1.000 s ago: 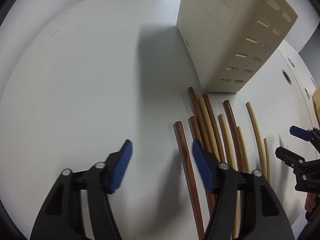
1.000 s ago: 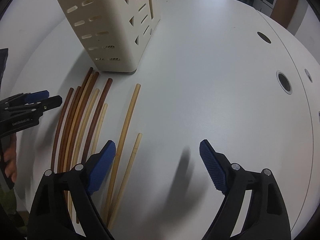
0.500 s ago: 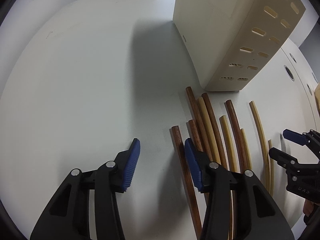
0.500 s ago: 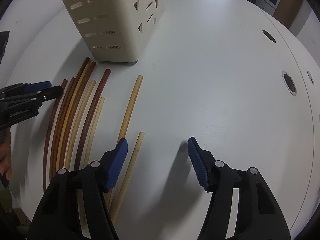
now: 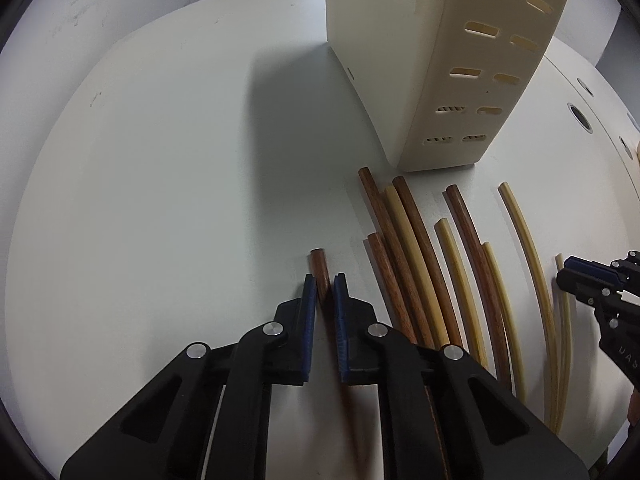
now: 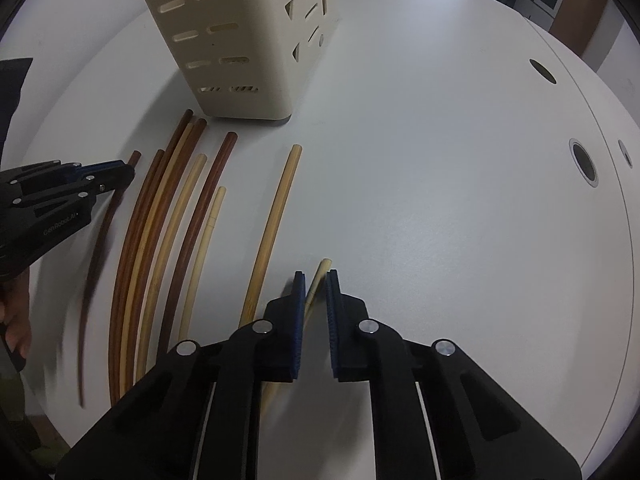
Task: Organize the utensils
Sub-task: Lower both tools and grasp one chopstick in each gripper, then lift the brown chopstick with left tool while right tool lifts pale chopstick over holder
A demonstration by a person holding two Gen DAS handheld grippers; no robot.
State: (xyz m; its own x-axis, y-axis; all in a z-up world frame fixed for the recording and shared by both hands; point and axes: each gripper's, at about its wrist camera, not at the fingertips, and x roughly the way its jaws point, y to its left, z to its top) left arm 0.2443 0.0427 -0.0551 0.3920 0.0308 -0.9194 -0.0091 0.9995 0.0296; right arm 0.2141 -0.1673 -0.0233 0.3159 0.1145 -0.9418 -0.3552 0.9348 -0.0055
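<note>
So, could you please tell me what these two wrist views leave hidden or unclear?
- Holder: its top is cut off by the frame edge in both views, so its contents are unseen.
- Dark chopstick: left view, the left gripper covers all but the tip.
- Pale chopstick: right view, the right gripper hides its lower length.
- The same dark chopstick: right view, blurred.

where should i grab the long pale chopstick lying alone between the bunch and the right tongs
Grip the long pale chopstick around its middle, coming from above with the pads either side of its width. It lies flat on the table, thin and round, so only its sides offer purchase. Bare table on both sides leaves room for the pads, unlike in the bunch.
</note>
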